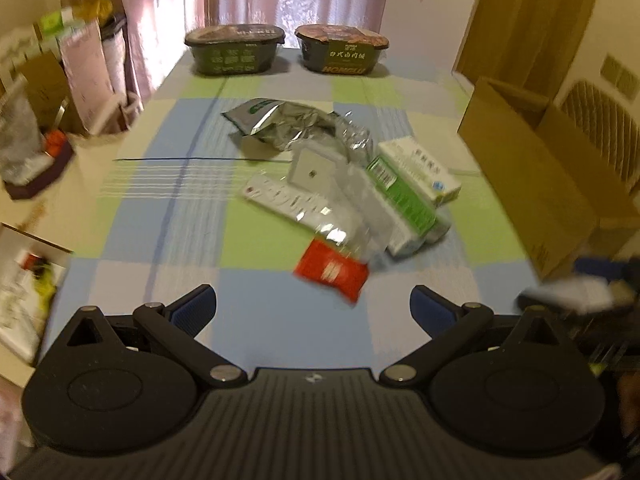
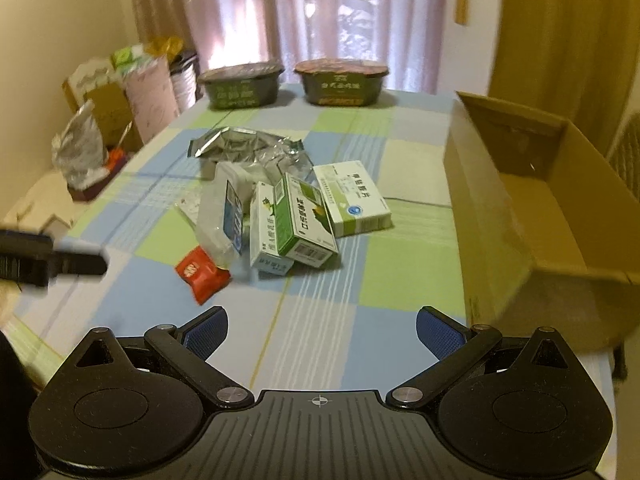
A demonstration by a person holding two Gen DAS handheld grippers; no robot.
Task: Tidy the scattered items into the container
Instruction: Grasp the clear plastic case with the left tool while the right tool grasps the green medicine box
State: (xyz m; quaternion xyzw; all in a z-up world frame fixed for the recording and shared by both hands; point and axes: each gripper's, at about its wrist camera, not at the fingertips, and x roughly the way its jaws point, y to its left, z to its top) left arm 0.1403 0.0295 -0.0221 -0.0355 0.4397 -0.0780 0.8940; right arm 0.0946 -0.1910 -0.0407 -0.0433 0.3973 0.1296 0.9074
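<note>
Ahead of the left hand-held gripper [image 1: 313, 312], slightly to its right and close to its spread fingertips, a red sachet [image 1: 331, 275] is seen on the checked worktop [image 1: 168, 216]. Its long axis runs slantwise, from near-left to far-right of this hand-held gripper. The jaws are released and nothing is held between them. The right hand-held gripper [image 2: 322, 334] is also released and empty; from it the same red sachet [image 2: 201, 271] lies ahead and to the left, further off. So the left one is judged to be the nearer for this piece.

Beyond the sachet the rest of the pile is found: a crumpled clear wrapper [image 2: 218, 216], a green-and-white box [image 2: 306, 220] leaning over a smaller carton [image 2: 266, 236], a white medicine box [image 2: 352, 198] and, furthest, a silver foil bag [image 2: 240, 146]. They overlap each other, so their edges are partly hidden.

To the right of both hand-held grippers the cardboard box [image 2: 492, 200] stands open at the worktop edge. Its visible inside looks empty, though the near corner is blurred. Two instant-meal bowls [image 1: 236, 50] stand at the far end, well apart from the pile.
</note>
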